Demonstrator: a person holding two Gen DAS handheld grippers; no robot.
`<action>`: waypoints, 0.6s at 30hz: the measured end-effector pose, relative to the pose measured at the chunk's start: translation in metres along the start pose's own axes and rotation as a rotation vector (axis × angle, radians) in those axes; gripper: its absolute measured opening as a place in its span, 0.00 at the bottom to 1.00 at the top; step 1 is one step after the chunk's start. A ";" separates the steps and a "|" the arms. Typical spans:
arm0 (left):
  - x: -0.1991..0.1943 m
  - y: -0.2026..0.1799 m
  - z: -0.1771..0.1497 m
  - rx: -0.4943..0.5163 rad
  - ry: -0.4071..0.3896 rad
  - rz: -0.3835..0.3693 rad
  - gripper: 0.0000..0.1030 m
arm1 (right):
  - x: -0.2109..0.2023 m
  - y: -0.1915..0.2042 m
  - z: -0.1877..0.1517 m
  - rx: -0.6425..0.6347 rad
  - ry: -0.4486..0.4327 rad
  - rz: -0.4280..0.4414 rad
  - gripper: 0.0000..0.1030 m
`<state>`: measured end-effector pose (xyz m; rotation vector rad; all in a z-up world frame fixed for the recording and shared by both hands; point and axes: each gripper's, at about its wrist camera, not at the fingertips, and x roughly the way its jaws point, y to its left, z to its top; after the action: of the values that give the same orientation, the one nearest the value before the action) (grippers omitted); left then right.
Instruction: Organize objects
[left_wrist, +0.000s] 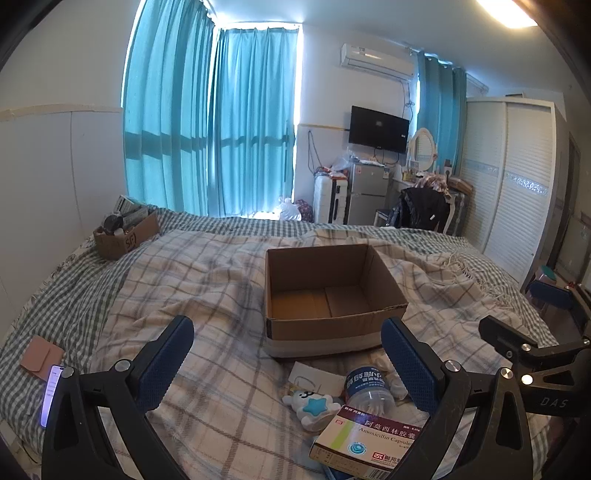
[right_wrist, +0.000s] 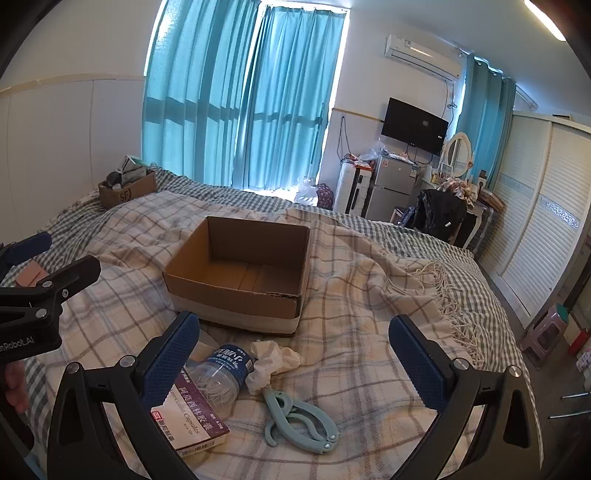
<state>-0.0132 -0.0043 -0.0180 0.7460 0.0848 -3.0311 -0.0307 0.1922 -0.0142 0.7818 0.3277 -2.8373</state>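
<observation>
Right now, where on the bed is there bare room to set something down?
Free: the plaid blanket right of the open brown cardboard box, toward its fringe. Crowded: near the box's front, where the clear plastic bottle, medicine carton and pale blue clip lie.

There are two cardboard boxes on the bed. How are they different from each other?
The near cardboard box is empty, with its bare bottom showing; the far cardboard box by the wall is stuffed with odds and ends. The near one looks wider and has a pale band around its base; the far one has dark markings on its side. The near one sits mid-bed on the plaid blanket; the far one sits at the bed's corner. Both are brown, open-topped and upright.
</observation>
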 end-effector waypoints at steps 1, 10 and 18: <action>0.000 0.001 0.000 0.000 0.001 0.005 1.00 | -0.001 -0.001 0.000 0.000 0.000 -0.001 1.00; -0.001 -0.001 0.000 0.009 -0.003 -0.006 1.00 | -0.003 -0.003 0.003 -0.002 0.000 0.006 1.00; 0.005 -0.001 0.000 0.017 0.001 -0.019 1.00 | 0.006 -0.003 0.003 0.003 0.017 -0.002 1.00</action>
<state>-0.0173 -0.0037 -0.0202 0.7530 0.0662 -3.0536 -0.0377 0.1936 -0.0140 0.8064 0.3265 -2.8353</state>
